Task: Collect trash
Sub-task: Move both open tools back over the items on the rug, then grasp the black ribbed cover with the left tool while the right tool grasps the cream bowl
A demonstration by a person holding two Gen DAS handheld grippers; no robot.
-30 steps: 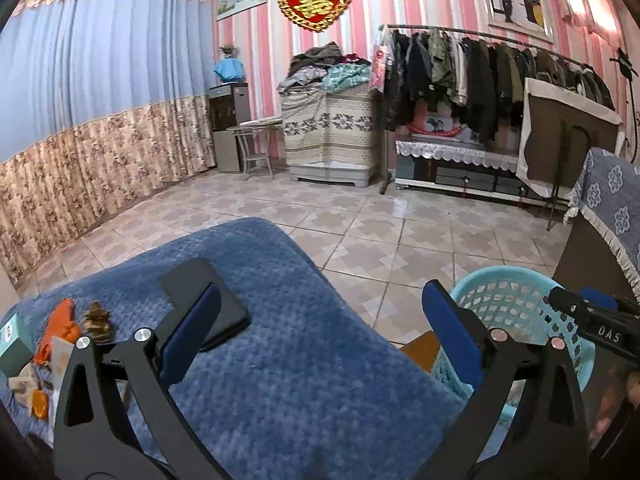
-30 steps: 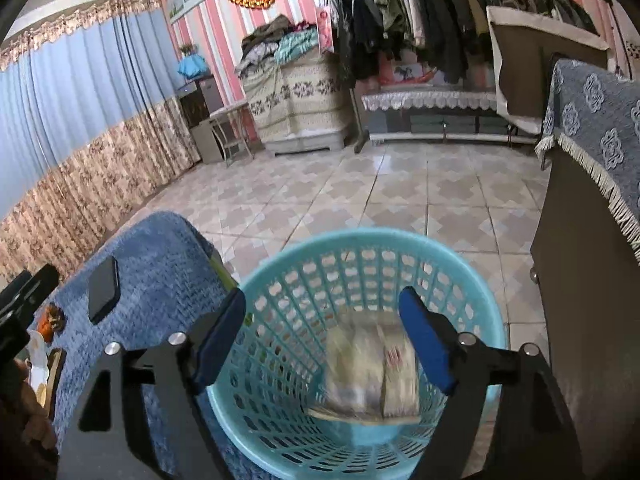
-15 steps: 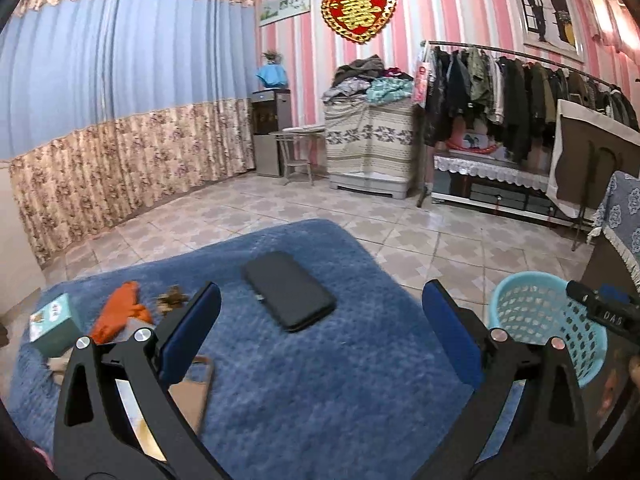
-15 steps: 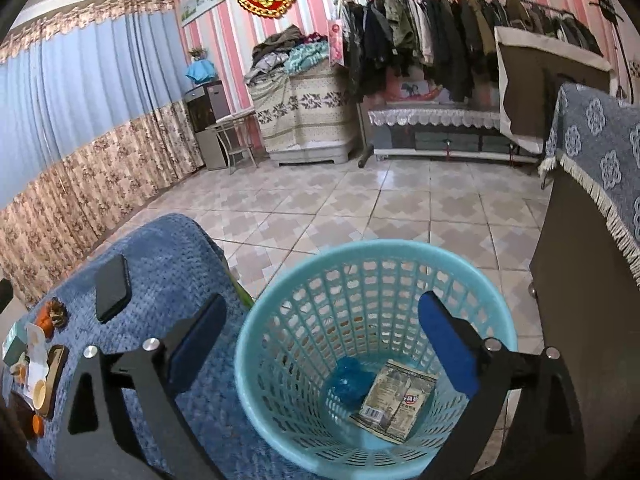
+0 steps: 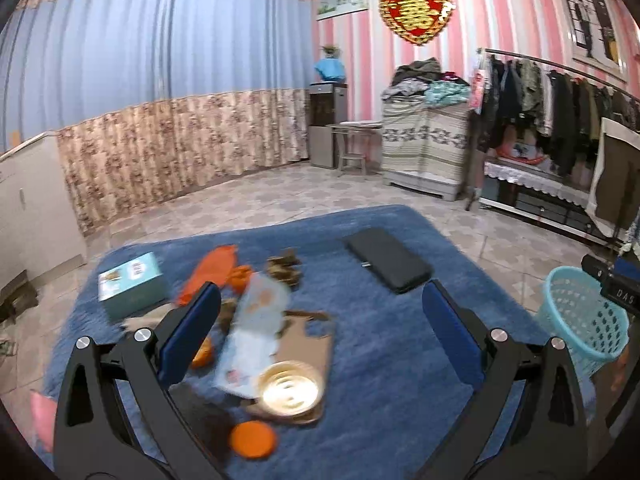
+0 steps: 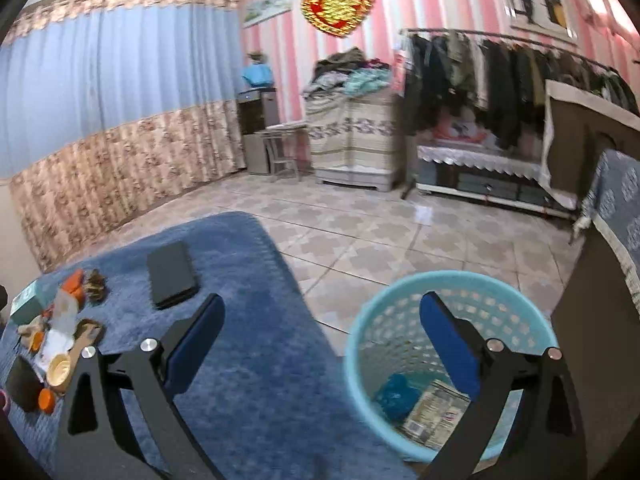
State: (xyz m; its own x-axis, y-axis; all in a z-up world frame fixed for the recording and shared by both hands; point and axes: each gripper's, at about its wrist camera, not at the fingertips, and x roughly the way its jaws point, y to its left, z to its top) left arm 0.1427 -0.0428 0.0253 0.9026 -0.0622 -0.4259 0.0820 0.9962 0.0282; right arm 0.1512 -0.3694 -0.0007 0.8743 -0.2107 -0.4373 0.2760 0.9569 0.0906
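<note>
My left gripper [image 5: 322,326] is open and empty above a heap of trash on the blue blanket [image 5: 400,368]. The heap holds a pale wrapper [image 5: 256,320], a gold round lid [image 5: 289,389] on brown card, an orange cap [image 5: 253,439] and orange peel [image 5: 212,272]. The turquoise basket [image 5: 576,320] stands at the far right. My right gripper [image 6: 322,342] is open and empty, just in front of the basket [image 6: 392,292]. A printed packet [image 6: 434,412] and a blue crumpled scrap [image 6: 394,394] lie inside. The trash heap [image 6: 60,332] shows at that view's left edge.
A black phone [image 5: 388,258] and a teal box [image 5: 130,284] lie on the blanket by the heap. A dark cabinet with a patterned cloth [image 6: 600,320] stands right of the basket. Tiled floor, curtains and a clothes rack [image 5: 552,100] lie beyond.
My left gripper swung left from the blanket's basket side to above the trash heap. The right gripper widened, the packet fell into the basket, and the gripper drew back to the left.
</note>
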